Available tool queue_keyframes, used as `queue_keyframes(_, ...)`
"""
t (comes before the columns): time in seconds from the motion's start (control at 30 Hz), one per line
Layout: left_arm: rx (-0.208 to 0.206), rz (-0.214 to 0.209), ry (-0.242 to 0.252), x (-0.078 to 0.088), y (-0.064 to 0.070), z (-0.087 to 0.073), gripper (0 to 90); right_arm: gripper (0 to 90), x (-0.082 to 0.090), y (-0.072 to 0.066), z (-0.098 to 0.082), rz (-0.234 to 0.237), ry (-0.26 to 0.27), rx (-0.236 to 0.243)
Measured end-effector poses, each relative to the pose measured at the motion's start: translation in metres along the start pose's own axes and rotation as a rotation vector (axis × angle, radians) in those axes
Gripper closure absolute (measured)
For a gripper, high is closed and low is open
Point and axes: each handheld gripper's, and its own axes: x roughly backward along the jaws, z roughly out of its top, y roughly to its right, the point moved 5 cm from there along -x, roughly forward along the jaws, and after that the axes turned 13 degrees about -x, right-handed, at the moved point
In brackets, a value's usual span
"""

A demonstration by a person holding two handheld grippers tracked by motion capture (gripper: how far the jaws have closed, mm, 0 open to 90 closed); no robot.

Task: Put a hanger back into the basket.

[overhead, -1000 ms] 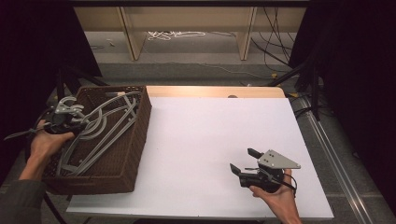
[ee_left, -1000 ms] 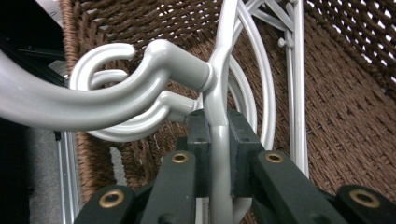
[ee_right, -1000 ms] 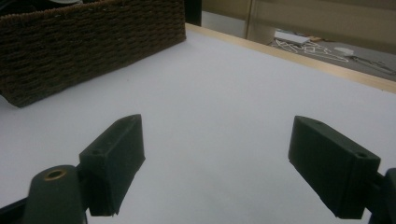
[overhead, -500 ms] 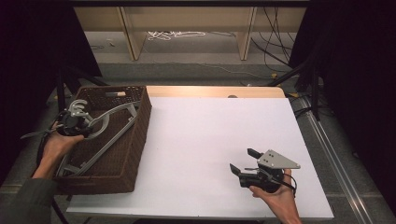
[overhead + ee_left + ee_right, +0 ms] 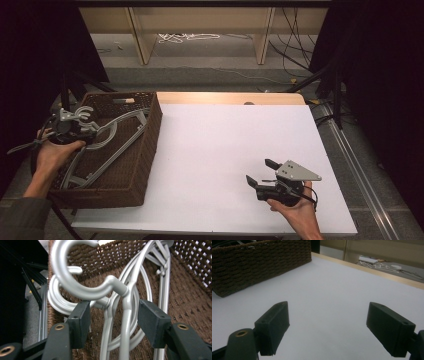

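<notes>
Several grey plastic hangers (image 5: pixel 117 137) lie in a dark wicker basket (image 5: pixel 150 145) at the table's left. My left gripper (image 5: pixel 75 126) hovers over the basket's left rim, at the hangers' hooks. In the left gripper view its jaws have just been opening, and my left gripper (image 5: pixel 113 315) now stands open. The hanger necks and a curved hook (image 5: pixel 75 282) stand between the pads without being pressed. My right gripper (image 5: pixel 260 172) rests low over the white table near the front right. Its jaws are wide apart, and my right gripper (image 5: pixel 328 322) has nothing in it.
The white table top (image 5: pixel 225 145) stretches between the basket and the right hand. The basket's woven side (image 5: pixel 262 262) stands at the far left of the right gripper view. Wooden shelving legs (image 5: pixel 137 35) and cables lie on the floor beyond the table.
The left hand has shifted a little to the right over the basket's rim, and the hangers have shifted slightly in the basket. The right gripper has kept still.
</notes>
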Motion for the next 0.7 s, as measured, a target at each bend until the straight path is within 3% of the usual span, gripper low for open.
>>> queue_keyframes(0.17, 0.029, 0.019, 0.034, 0.012, 0.002, 0.007, 36.5, 19.2, 0.001, -0.001, 0.000, 0.003, -0.010, -0.012)
queue_keyframes(0.2, 0.044, 0.016, 0.075, 0.018, 0.005, 0.013, 35.8, 19.2, 0.001, 0.000, 0.000, -0.001, -0.010, -0.015)
queue_keyframes(0.27, 0.046, 0.005, 0.104, 0.025, 0.010, 0.018, 35.0, 19.2, 0.001, 0.000, 0.001, -0.001, 0.000, -0.006)
queue_keyframes(0.43, 0.037, -0.017, 0.172, 0.040, 0.029, 0.034, 32.8, 19.2, 0.002, -0.001, 0.000, -0.002, -0.018, -0.013)
queue_keyframes(0.47, 0.035, -0.035, 0.209, 0.047, 0.039, 0.042, 31.8, 19.2, 0.002, -0.001, 0.000, -0.004, -0.018, -0.012)
queue_keyframes(0.63, 0.027, -0.065, 0.275, 0.060, 0.058, 0.056, 30.4, 19.1, 0.001, 0.000, 0.001, -0.002, 0.008, -0.002)
queue_keyframes(0.7, 0.019, -0.104, 0.314, 0.063, 0.072, 0.063, 29.6, 19.1, 0.003, 0.000, 0.001, -0.007, -0.003, 0.000)
